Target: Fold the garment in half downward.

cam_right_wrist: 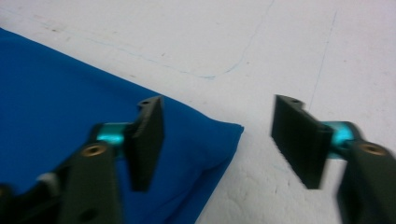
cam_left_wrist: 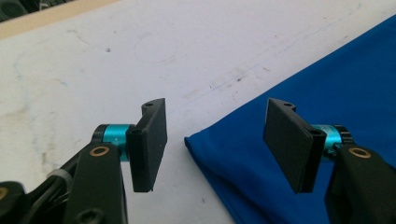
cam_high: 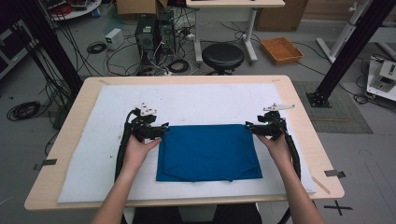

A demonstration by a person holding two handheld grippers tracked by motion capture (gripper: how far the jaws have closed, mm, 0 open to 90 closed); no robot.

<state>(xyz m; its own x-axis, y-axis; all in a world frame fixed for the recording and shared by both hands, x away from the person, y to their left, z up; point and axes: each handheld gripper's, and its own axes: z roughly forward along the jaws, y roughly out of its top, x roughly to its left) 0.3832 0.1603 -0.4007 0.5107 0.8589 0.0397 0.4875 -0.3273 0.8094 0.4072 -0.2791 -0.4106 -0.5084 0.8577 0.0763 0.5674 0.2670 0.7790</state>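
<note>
The folded blue cloth (cam_high: 208, 152) lies at the white mat's (cam_high: 107, 154) centre. Both the left gripper (cam_high: 163, 130) at its ten o'clock corner and the right gripper (cam_high: 249, 128) at two o'clock are spread, empty. Both should be lifted straight, so the fold is left undisturbed

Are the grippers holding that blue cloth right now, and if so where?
No. Both the left gripper and right gripper stand open above the blue cloth at its far corners.
</note>
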